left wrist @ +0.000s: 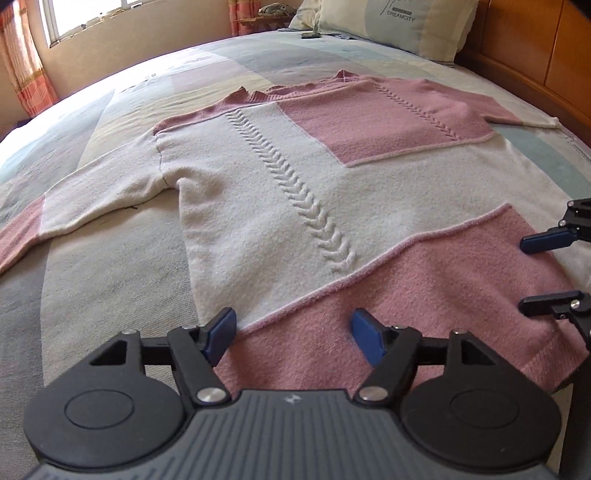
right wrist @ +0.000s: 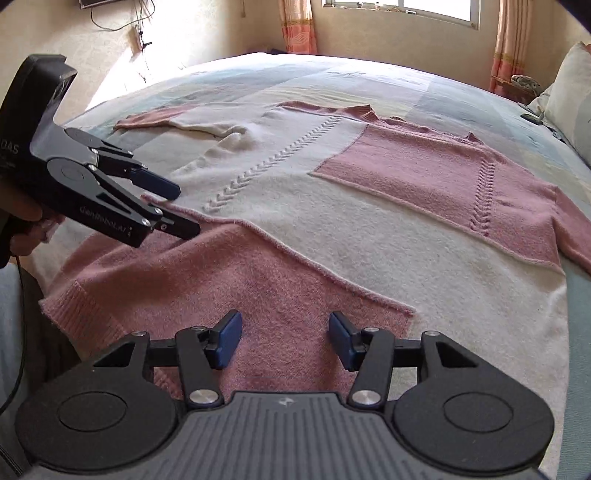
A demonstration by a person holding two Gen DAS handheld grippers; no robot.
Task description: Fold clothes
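A pink and cream knit sweater (left wrist: 295, 192) lies flat and spread on the bed, sleeves out to both sides, collar far from me. It also shows in the right wrist view (right wrist: 332, 221). My left gripper (left wrist: 293, 334) is open and empty, just above the pink hem near the sweater's left side. It also shows in the right wrist view (right wrist: 184, 210). My right gripper (right wrist: 285, 338) is open and empty over the pink hem at the right side. Its fingertips (left wrist: 535, 243) show at the right edge of the left wrist view.
The sweater lies on a patchwork bedspread (left wrist: 110, 258). A pillow (left wrist: 399, 26) stands at the headboard (left wrist: 535, 59), with a small dark object (left wrist: 310, 35) beside it. A window and orange curtains (right wrist: 297, 26) are on the far wall.
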